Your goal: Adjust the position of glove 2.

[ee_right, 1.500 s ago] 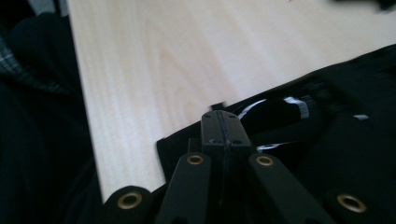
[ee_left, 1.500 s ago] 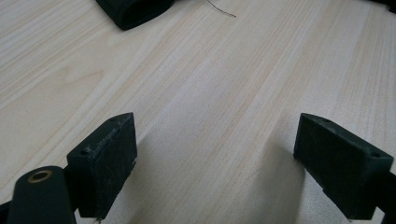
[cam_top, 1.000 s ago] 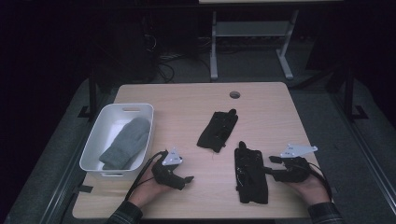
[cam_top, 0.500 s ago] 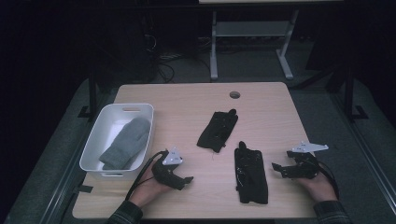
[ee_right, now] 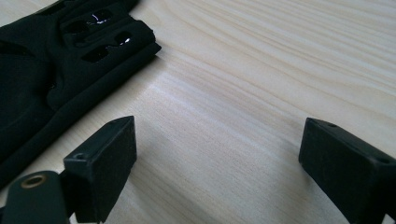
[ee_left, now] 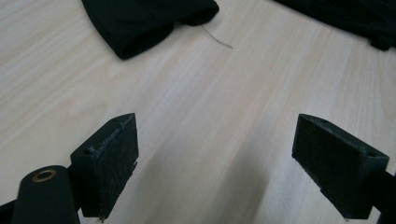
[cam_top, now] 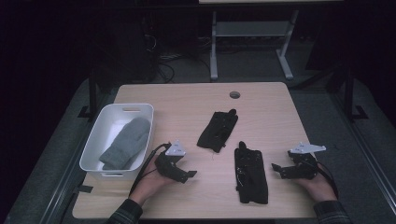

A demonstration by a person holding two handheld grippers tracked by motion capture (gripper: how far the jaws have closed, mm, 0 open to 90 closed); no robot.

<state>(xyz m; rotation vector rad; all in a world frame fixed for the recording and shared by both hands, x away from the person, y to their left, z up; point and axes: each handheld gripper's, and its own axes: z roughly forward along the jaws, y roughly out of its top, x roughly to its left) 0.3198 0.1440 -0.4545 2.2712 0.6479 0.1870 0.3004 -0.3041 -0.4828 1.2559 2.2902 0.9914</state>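
A pale wooden surface [cam_top: 275, 116] sits in the middle of the high view, with dark floor and a metal frame beyond its far edge. At the left edge of the surface stands a white rectangular plastic bin [cam_top: 95, 149], and inside it lies a grey knitted mitten [cam_top: 126, 142], stretched along the bin's length.

Two black fabric gloves lie flat on the wood. The upper black glove [cam_top: 217, 130] rests near the centre of the frame, tilted, well apart from the bin. The lower black glove [cam_top: 251, 173] lies lower and to the right of it, running roughly toward the bottom edge of the frame.

The left gripper [cam_top: 185, 176] is held low in the lower left of the high view, just right of the bin and left of the lower glove. Its jaws stand wide apart with nothing between them — in the left gripper view the left gripper [ee_left: 217, 170] frames bare wood, with the cuff of the upper black glove [ee_left: 144, 21] at the top of the frame.

The right gripper [cam_top: 279, 170] is at the lower right of the high view, just right of the lower glove and not touching it. It is also spread wide and empty — in the right gripper view the right gripper [ee_right: 219, 170] brackets bare wood, while the lower black glove [ee_right: 51, 74] fills the upper left corner, just beside the left-hand jaw.
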